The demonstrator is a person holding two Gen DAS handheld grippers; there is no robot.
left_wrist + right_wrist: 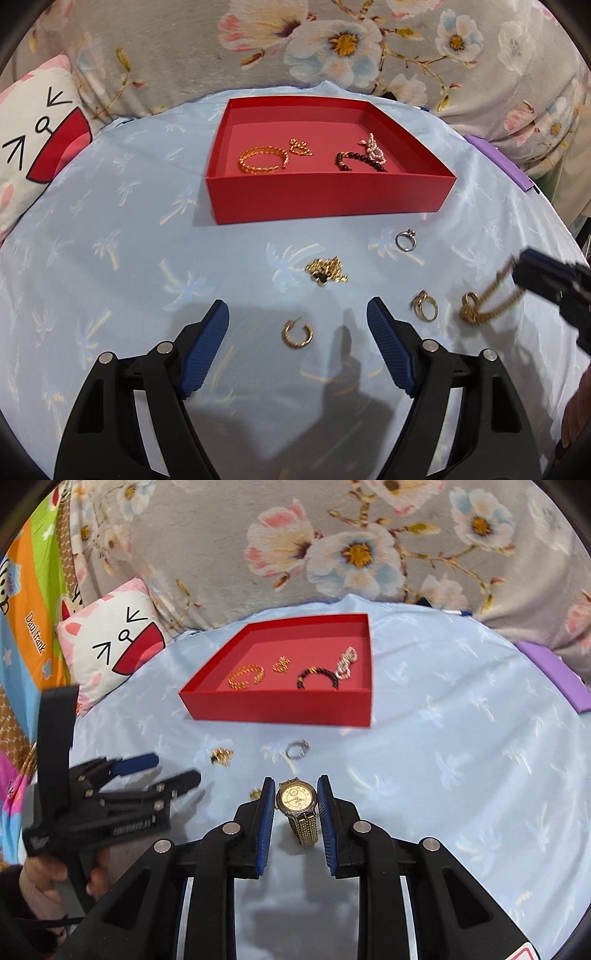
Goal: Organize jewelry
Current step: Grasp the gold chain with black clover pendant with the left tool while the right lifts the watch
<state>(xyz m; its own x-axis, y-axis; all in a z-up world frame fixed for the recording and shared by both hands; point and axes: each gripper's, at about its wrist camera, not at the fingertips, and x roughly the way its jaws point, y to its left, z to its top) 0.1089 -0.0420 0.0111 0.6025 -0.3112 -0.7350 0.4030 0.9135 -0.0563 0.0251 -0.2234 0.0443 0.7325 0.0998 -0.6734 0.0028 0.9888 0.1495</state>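
A red box [325,199] [280,707] stands at the back of the pale blue cloth. It holds a gold bracelet [262,158], a small gold piece [301,147], a dark bead bracelet [354,162] and a pink pearly piece [375,147]. My left gripper [297,306] [173,770] is open low over a gold hoop earring [297,334]. In front of the box lie a gold chain pile [327,273] [221,756], a silver ring [405,240] [297,749] and a gold ring [424,304]. My right gripper [295,782] [546,284] is shut on a gold watch [297,799] [476,310], whose strap hangs down.
A cat-face cushion [110,646] lies at the left and a floral blanket [332,546] behind the cloth. A purple object [554,672] sits at the right edge. A person's hand [55,871] holds the left gripper's handle.
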